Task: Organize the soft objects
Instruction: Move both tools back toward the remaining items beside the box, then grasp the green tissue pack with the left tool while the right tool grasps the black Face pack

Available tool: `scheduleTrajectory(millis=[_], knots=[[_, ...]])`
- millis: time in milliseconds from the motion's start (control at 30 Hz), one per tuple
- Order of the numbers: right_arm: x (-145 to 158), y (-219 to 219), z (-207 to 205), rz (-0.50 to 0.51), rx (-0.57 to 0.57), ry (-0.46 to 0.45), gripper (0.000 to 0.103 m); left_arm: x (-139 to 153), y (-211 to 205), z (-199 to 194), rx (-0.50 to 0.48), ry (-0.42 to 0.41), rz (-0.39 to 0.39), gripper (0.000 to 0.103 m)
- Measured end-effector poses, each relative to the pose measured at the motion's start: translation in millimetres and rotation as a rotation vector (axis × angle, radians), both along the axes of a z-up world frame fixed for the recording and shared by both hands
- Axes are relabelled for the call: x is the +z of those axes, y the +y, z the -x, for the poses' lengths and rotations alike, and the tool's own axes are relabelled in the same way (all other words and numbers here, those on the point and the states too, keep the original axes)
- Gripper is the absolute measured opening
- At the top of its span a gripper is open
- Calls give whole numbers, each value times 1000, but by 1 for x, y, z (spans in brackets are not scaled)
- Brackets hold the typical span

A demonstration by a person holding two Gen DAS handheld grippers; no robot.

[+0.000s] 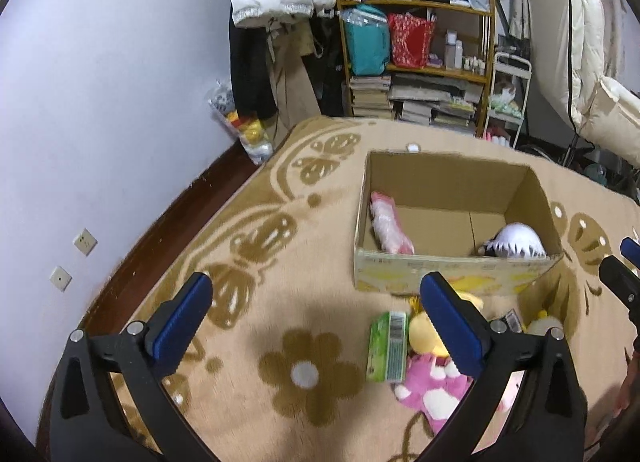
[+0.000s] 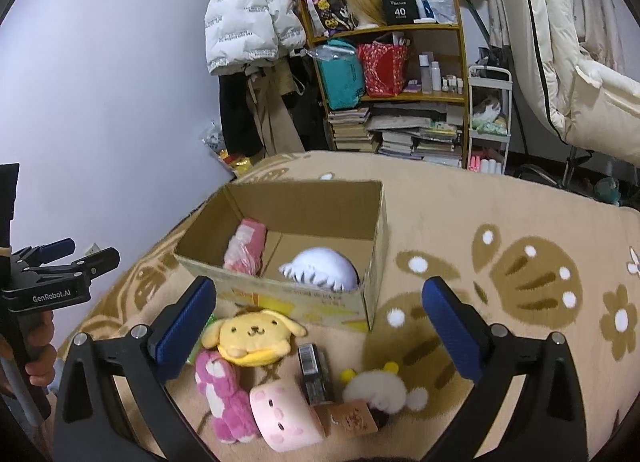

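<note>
Both held wide open and empty above the patterned blanket (image 2: 480, 202): left gripper (image 1: 316, 314) over bare fabric, right gripper (image 2: 320, 310) above the toy pile. Inside the cardboard box (image 2: 376, 246), already placed: pink plush (image 2: 246, 246) at left, white plush (image 2: 324, 268) at right. Just before the box, touching one another: yellow dog plush (image 2: 254, 336), magenta plush (image 2: 224, 394), pale pink cushion (image 2: 286, 414), white bear plush (image 2: 378, 386).
</note>
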State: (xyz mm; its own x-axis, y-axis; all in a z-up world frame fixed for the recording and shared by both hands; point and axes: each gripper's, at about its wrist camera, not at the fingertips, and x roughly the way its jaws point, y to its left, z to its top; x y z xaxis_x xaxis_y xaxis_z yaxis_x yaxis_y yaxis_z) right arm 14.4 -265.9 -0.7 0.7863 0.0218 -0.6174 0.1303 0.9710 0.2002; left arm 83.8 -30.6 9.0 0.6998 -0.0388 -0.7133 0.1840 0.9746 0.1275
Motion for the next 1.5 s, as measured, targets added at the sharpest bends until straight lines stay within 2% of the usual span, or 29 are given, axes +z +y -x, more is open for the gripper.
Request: scheduleTrajectory(millis=[400, 533, 1000, 1500], knots=[[-30, 10, 5, 9, 22, 33, 103, -43, -15, 2, -24, 71, -93, 103], [-37, 11, 0, 6, 29, 43, 103, -53, -18, -1, -33, 96, -102, 103], [-71, 16, -24, 18, 69, 127, 103, -89, -28, -30, -60, 211, -68, 103], [-98, 15, -41, 21, 87, 205, 103, -123, -36, -37, -96, 356, -91, 103]])
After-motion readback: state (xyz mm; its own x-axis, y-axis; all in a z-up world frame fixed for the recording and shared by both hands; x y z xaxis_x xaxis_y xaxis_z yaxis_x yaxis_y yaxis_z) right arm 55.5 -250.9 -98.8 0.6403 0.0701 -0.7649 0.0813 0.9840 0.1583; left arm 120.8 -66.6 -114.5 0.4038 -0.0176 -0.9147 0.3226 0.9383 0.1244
